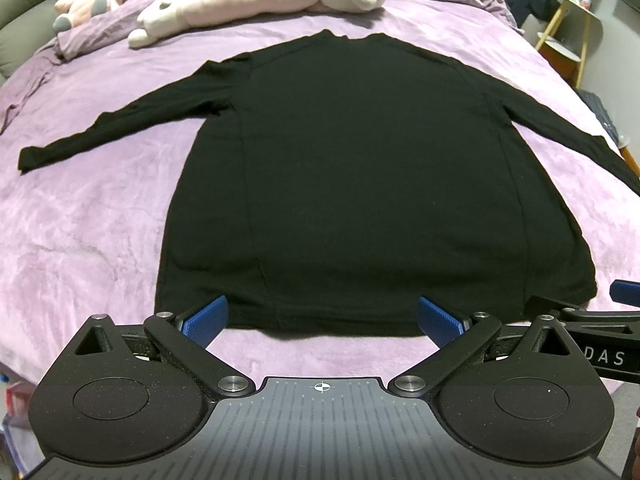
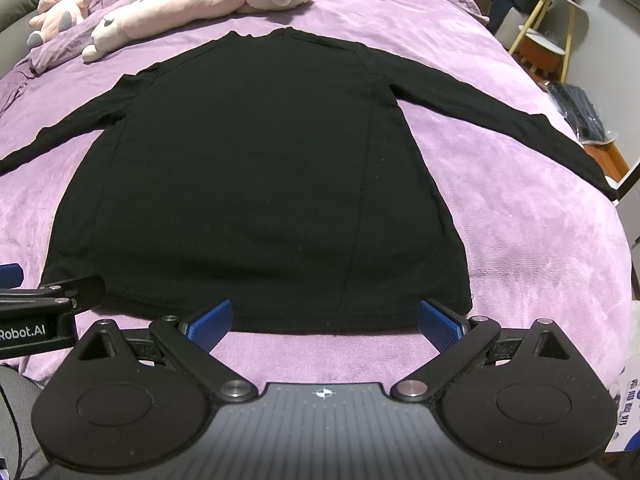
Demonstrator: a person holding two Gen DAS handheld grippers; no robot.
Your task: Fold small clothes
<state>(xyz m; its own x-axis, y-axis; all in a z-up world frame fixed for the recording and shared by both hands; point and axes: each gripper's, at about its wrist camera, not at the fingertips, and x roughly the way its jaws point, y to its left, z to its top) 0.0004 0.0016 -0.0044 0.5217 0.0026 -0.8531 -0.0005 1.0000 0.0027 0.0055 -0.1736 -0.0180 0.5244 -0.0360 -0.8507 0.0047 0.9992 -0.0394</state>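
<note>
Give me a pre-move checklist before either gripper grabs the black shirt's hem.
1. Black shirt spread flat, both sleeves out: ok.
2. Left gripper open, at the hem: ok.
3. Right gripper open, at the hem: ok.
4. Hem already pinched by either gripper: not ok, neither holds fabric.
5. Plush toys clear of the collar: ok.
6. Right cuff on the purple blanket: cannot tell; it reaches the bed edge.

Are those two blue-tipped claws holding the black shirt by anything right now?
Nothing is held. Both the left gripper and right gripper have jaws wide open near the hem of the black long-sleeved shirt.
</note>
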